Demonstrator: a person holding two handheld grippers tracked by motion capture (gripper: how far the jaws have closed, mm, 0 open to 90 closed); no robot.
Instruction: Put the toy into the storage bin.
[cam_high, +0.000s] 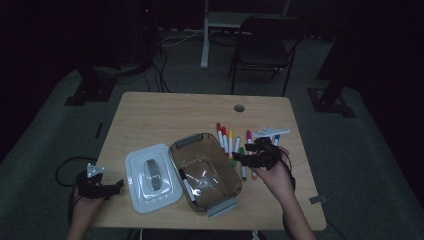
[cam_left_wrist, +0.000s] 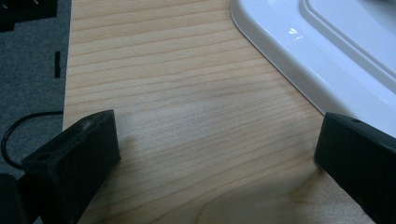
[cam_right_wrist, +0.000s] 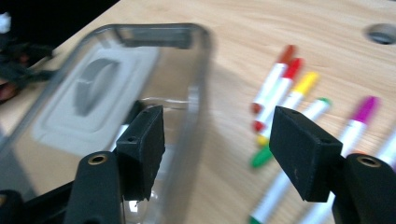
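The tabletop (cam_high: 150, 110) carries a clear box (cam_high: 204, 172) holding a black marker (cam_high: 186, 182), its white lid (cam_high: 150, 177) just left. Coloured markers (cam_high: 235, 145) lie right of the box, beneath the right gripper (cam_high: 239, 158), jaws apart and empty. The left gripper (cam_high: 119, 186) hovers open beside the lid.

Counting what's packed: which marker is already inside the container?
The black-capped marker lies in the clear container; the coloured markers lie on the table beside it.

The clear grey plastic box (cam_right_wrist: 140, 93) is motion-blurred and cut off by the picture's left edge. The white plastic lid (cam_left_wrist: 327, 56) runs off the top and right edges.
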